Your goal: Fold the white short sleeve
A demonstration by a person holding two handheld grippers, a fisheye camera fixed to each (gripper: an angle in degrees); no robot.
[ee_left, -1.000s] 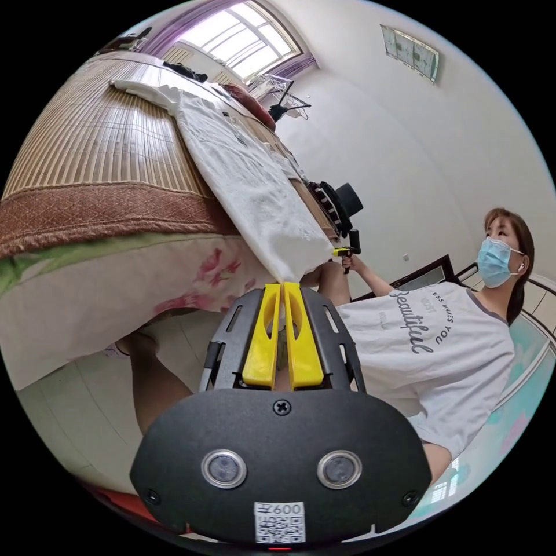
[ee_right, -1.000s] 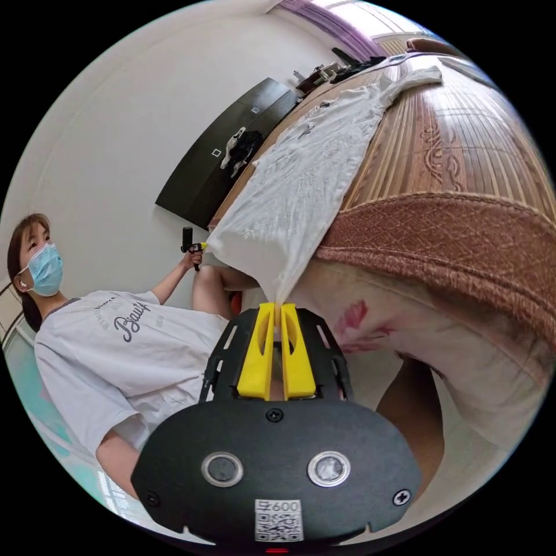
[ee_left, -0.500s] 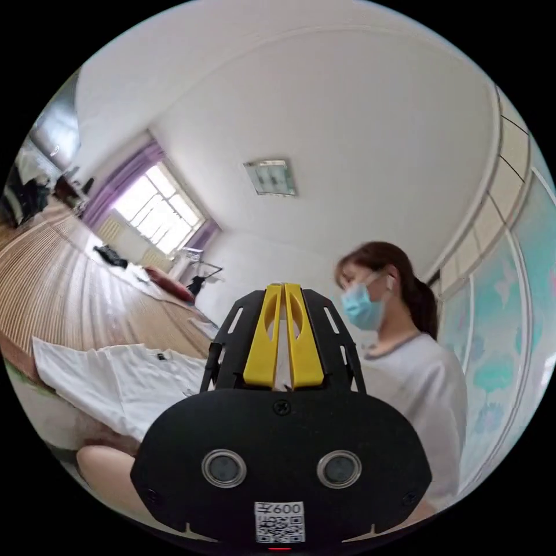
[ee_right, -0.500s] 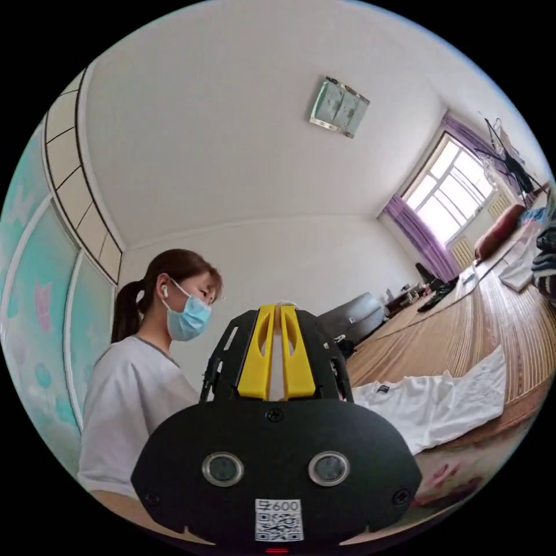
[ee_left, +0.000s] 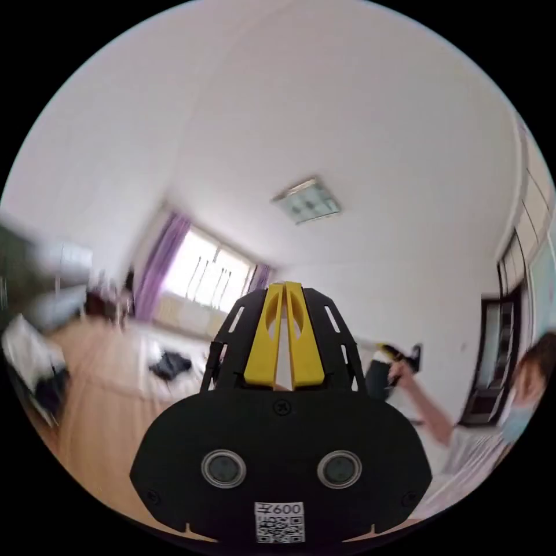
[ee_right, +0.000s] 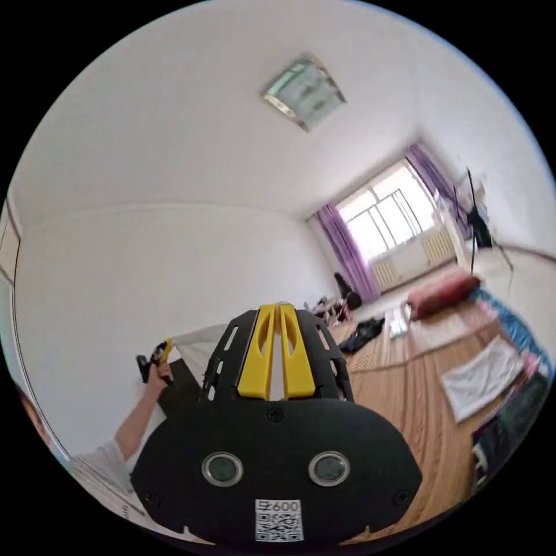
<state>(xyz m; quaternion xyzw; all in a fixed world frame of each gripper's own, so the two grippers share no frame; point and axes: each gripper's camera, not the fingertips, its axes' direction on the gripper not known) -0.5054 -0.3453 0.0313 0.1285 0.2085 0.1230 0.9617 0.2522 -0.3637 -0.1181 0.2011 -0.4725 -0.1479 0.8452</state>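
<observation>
Up near the ceiling line, both cameras tilt toward the room's upper half. In the left gripper view the left gripper (ee_left: 284, 286) has its yellow jaws drawn together, with a thin white strip of the white short sleeve (ee_left: 283, 379) showing in the narrow slot between them near the base, so they appear clamped on the cloth. Off to the side of that view, blurred, the right gripper (ee_left: 389, 350) is held in the person's hand (ee_left: 401, 369), the forearm running down toward the picture's edge.

In the right gripper view the right gripper (ee_right: 277, 307) likewise has its jaws closed, again with white fabric lying in the slot between them. Beside its black frame the shirt stretches as a taut white band across to the left gripper (ee_right: 165, 349), which pinches its far end and is gripped by the person's other hand (ee_right: 155, 373). The cloth thus hangs between the two claws, lifted off the surface.

Below lies a bamboo mat (ee_right: 417, 399) of warm brown slats. On it rest a dark garment (ee_right: 360, 335), a folded white cloth (ee_right: 483, 376) and a red pillow (ee_right: 443, 294). Beyond stands a bright window (ee_right: 391, 223) flanked by purple curtains (ee_right: 347, 255), and a square ceiling light (ee_right: 304, 92) sits on the white ceiling. The left gripper view is smeared by motion.
</observation>
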